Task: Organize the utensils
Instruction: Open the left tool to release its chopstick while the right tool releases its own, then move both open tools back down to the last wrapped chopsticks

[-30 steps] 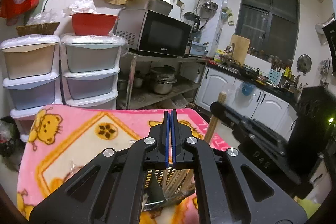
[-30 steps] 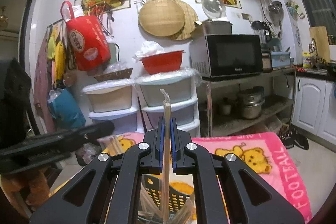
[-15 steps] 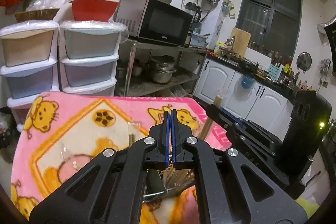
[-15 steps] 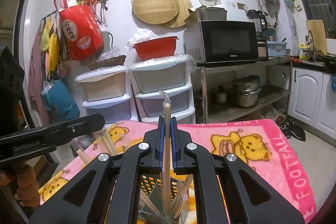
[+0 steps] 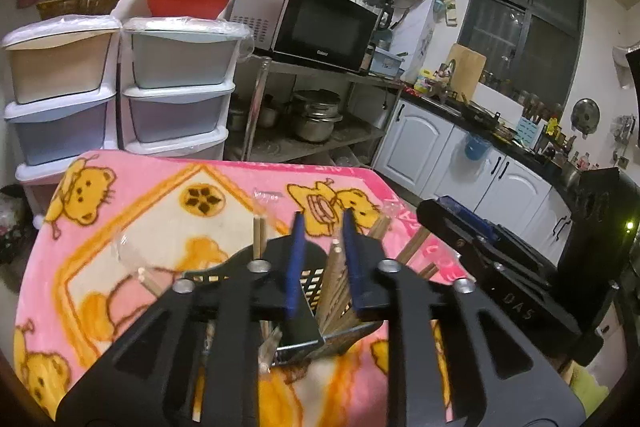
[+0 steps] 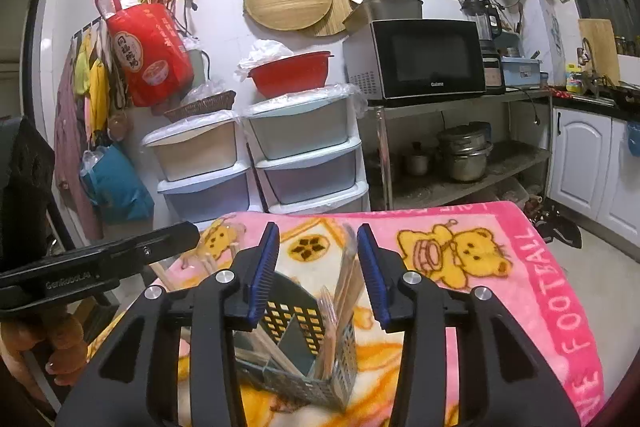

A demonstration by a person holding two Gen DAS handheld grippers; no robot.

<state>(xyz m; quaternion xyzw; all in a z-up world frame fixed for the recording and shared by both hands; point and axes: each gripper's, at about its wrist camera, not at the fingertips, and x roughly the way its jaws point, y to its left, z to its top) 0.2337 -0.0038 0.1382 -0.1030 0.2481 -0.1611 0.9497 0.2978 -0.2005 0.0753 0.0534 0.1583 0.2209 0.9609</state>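
Your right gripper [image 6: 318,269] now stands spread with nothing between its pads; the chopsticks [image 6: 347,281] it pinched half a second ago stand in the caddy [image 6: 298,341] just below it. Your left gripper [image 5: 322,261], pressed together before, has also spread, and it hovers over the same caddy [image 5: 304,331]. The caddy sits on the pink blanket [image 6: 532,267], more chopsticks [image 5: 259,235] leaning around it.

left tool [image 5: 320,259] jaws parted, right tool [image 6: 318,271] jaws parted
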